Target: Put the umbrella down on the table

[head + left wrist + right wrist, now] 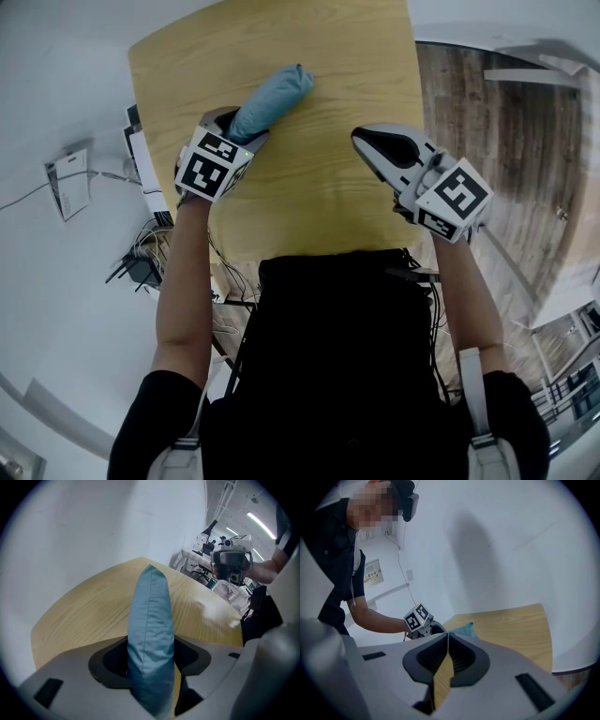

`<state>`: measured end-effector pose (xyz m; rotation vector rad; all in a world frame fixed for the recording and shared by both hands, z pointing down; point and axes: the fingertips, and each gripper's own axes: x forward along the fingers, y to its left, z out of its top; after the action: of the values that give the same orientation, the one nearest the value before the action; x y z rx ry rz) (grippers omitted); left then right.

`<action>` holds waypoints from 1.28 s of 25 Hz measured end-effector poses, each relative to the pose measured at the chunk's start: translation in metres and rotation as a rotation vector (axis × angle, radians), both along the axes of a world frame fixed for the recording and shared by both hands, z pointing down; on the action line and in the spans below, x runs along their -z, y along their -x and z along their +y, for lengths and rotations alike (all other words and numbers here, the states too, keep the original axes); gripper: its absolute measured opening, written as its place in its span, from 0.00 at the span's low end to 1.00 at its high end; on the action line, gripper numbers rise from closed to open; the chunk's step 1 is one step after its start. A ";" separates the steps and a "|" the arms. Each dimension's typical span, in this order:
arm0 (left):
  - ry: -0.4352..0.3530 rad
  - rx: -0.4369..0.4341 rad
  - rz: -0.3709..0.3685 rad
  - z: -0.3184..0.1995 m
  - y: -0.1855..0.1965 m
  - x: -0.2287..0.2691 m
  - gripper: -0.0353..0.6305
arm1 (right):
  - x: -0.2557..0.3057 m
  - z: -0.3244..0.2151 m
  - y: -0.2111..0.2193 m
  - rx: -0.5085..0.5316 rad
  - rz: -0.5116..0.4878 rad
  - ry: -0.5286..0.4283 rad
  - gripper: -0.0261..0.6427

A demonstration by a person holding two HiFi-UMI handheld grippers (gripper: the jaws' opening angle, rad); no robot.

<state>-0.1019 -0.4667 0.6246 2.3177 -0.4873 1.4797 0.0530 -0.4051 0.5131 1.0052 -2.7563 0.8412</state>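
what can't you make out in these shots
- Umbrella, near end: hidden inside the left gripper in the head view, cut off below the jaws in the left gripper view.
- Whether the umbrella touches the table: no view shows its underside.
- Most of the umbrella in the right gripper view: behind the shut right gripper; only a blue corner shows.
- Print on the paper: too small.

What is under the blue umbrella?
The wooden table lies under the umbrella. The left hand-held gripper is shut on its near end, hiding that part. Whether the umbrella touches the table cannot be seen.
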 end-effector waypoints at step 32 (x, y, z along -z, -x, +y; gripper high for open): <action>-0.138 -0.012 0.017 -0.006 0.008 0.043 0.49 | 0.020 0.014 0.012 0.034 0.038 -0.035 0.07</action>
<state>-0.1094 -0.4731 0.5817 2.4401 -0.5885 1.4729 0.0407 -0.3910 0.4928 0.9666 -2.7571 0.7629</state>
